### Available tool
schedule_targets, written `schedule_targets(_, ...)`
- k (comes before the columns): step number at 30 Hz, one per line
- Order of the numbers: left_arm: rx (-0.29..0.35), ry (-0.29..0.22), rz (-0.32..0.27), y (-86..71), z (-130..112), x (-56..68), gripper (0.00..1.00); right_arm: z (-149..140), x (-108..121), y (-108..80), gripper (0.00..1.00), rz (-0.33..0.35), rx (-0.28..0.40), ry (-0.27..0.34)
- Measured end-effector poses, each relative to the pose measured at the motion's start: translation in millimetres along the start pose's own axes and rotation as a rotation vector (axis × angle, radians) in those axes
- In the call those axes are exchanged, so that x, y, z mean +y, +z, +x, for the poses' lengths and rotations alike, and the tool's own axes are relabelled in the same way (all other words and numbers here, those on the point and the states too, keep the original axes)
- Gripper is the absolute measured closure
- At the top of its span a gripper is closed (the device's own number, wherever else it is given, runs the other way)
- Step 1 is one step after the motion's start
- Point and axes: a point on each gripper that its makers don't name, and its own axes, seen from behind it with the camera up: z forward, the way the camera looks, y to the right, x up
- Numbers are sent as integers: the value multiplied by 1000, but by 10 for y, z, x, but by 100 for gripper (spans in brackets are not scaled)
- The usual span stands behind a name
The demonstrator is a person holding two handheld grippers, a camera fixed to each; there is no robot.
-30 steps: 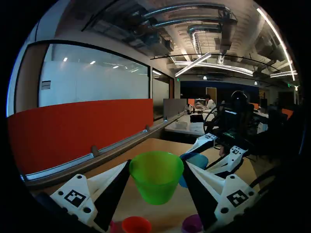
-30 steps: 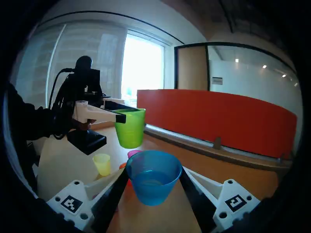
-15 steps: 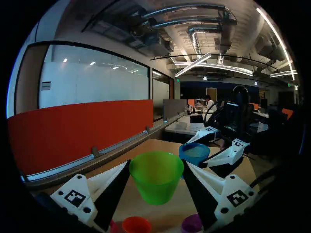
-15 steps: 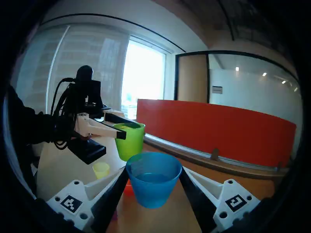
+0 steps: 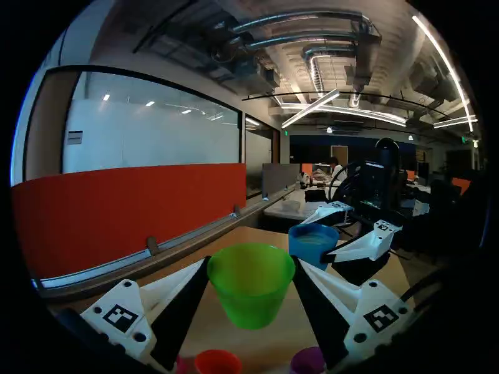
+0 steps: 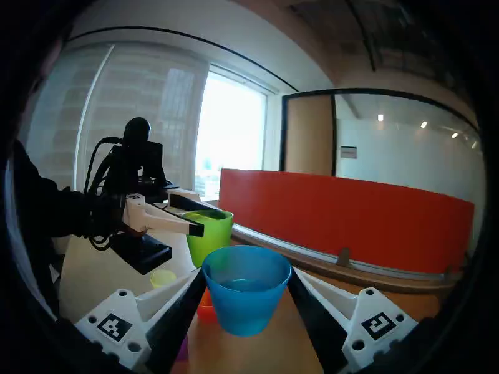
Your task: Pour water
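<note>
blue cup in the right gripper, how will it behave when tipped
The blue cup looks like thin plastic, so it may flex between the fingers. Water inside will likely shift its weight when tipped. Its tapered wall could slip down.

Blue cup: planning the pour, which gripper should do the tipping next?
Probably right: the right gripper holds the blue cup, where water shows, close beside the green cup that the left gripper holds upright.

Cups, five: green cup (image 5: 251,283) 1, blue cup (image 5: 312,244) 1, orange cup (image 5: 218,363) 1, purple cup (image 5: 307,361) 1, yellow cup (image 6: 163,278) 1. Tongs, two: left tongs (image 5: 251,269), right tongs (image 6: 246,282).
</note>
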Motion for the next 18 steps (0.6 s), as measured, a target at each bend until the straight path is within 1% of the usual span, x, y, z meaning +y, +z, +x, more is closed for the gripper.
schedule_targets(6, 20, -15, 1, 6, 37, -11, 9, 47, 0, 8, 7, 0, -2, -14)
schedule_targets(18, 34, -9, -3, -1, 88, 17, 9, 132, -20, 33, 7, 6, -6, -33)
